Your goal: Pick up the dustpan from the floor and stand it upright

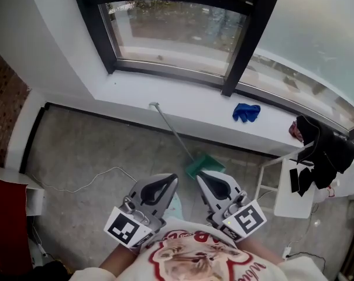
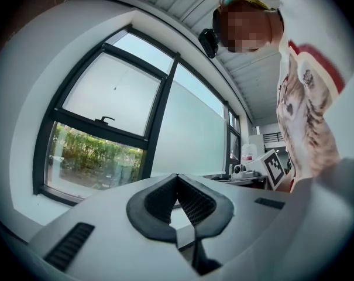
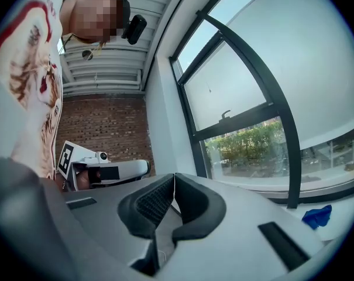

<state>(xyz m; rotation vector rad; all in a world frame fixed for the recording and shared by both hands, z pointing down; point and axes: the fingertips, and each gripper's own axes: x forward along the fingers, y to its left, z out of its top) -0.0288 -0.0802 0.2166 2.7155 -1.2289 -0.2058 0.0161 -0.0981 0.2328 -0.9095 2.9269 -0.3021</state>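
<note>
- The green dustpan (image 1: 205, 166) sits on the floor (image 1: 83, 157) at its far edge, just ahead of the claws. Its long handle (image 1: 171, 129) slants up and left to the window ledge (image 1: 130, 95).
- A blue cloth (image 1: 246, 112) lies on the ledge, right of the handle.
- A white surface (image 1: 296, 195) carrying dark clothing (image 1: 323, 151) stands at the floor's right edge, near the dustpan.
- A white cable (image 1: 86, 183) trails over the floor left of the claws.
- I read the left claw (image 1: 172, 177) and right claw (image 1: 201, 174) side by side, jaws together, gripping nothing.
- Open floor runs from the handle to the left wall.
</note>
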